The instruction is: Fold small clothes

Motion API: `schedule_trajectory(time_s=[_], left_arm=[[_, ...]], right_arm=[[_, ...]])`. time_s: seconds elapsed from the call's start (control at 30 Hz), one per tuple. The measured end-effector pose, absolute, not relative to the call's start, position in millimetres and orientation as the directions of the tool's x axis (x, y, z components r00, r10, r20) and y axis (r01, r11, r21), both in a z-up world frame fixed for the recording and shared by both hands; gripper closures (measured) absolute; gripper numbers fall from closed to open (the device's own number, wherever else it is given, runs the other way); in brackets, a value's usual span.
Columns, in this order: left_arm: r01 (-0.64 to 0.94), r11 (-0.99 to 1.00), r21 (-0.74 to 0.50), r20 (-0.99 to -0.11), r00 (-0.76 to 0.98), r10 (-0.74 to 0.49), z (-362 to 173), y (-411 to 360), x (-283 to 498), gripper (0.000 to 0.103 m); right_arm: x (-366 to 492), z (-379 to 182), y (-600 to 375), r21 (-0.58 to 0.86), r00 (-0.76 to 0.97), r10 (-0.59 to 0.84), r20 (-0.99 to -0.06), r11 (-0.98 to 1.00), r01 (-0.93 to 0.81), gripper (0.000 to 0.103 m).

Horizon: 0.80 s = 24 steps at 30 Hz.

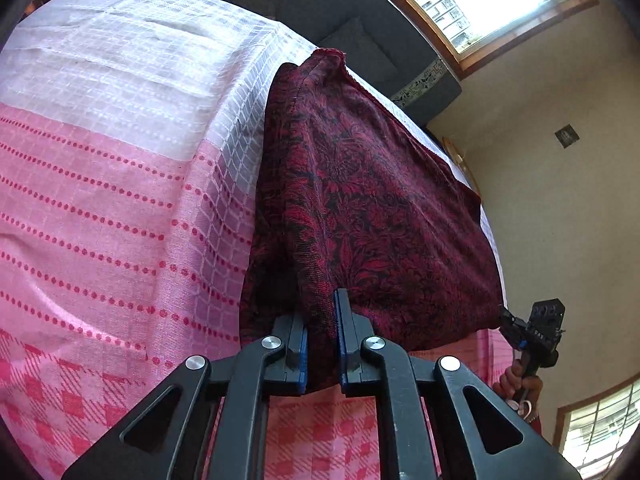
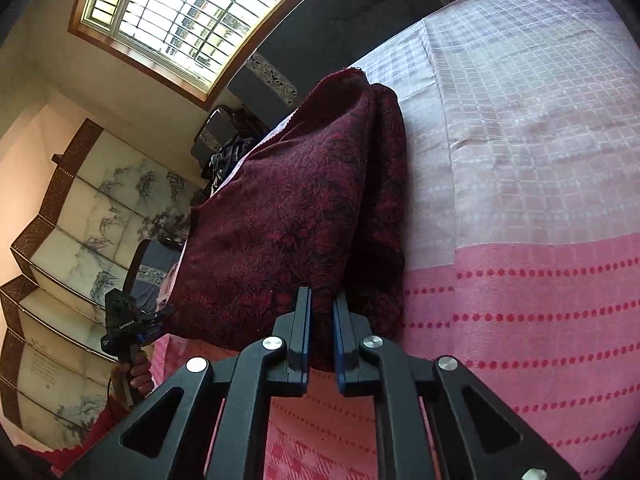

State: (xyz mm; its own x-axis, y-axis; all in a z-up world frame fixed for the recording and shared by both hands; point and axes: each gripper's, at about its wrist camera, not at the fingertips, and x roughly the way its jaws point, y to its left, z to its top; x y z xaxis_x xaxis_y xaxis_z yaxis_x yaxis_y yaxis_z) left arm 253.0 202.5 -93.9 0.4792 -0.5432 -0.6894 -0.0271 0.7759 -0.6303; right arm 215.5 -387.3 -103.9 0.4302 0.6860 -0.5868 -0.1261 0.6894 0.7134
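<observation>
A dark red floral garment (image 1: 360, 208) is held up and stretched between both grippers above a pink and white cloth-covered surface (image 1: 100, 200). My left gripper (image 1: 322, 320) is shut on one near corner of the garment. My right gripper (image 2: 322, 316) is shut on the other near corner of the garment (image 2: 288, 216). The far edge of the garment rests on the surface. The right gripper also shows in the left wrist view (image 1: 510, 322), and the left gripper in the right wrist view (image 2: 164, 314), each pinching its corner.
A dark sofa (image 1: 360, 8) stands behind the surface under a barred window (image 2: 180, 12). A painted folding screen (image 2: 72, 240) stands at the left of the right wrist view. A dark bag and clothes pile (image 2: 228, 144) sit beyond the garment.
</observation>
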Motion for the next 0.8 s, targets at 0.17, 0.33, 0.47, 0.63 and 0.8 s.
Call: schedule_trajectory(time_s=[0.17, 0.33, 0.47, 0.63, 0.8], left_arm=[[0.002, 0.786, -0.619, -0.697, 0.46, -0.55, -89, 206, 245, 0.093], [0.018, 0.818, -0.574, -0.732, 0.437, -0.523, -95, 208, 241, 0.093], [0.013, 0.823, -0.568, -0.747, 0.413, -0.522, -105, 205, 244, 0.093], [0.015, 0.826, -0.564, -0.748, 0.414, -0.518, -104, 200, 245, 0.093], [0.042, 0.839, -0.543, -0.751, 0.421, -0.508, -97, 198, 237, 0.093]], right_arm=[[205, -96, -395, 0.726, 0.426, 0.701, -0.573, 0.674, -0.133, 0.093], [192, -109, -404, 0.709, 0.393, 0.686, -0.612, 0.696, -0.114, 0.093], [191, -130, -407, 0.712, 0.372, 0.681, -0.631, 0.699, -0.074, 0.094], [193, -130, -407, 0.697, 0.374, 0.669, -0.642, 0.713, -0.077, 0.094], [187, -124, -409, 0.713, 0.388, 0.679, -0.623, 0.697, -0.075, 0.094]])
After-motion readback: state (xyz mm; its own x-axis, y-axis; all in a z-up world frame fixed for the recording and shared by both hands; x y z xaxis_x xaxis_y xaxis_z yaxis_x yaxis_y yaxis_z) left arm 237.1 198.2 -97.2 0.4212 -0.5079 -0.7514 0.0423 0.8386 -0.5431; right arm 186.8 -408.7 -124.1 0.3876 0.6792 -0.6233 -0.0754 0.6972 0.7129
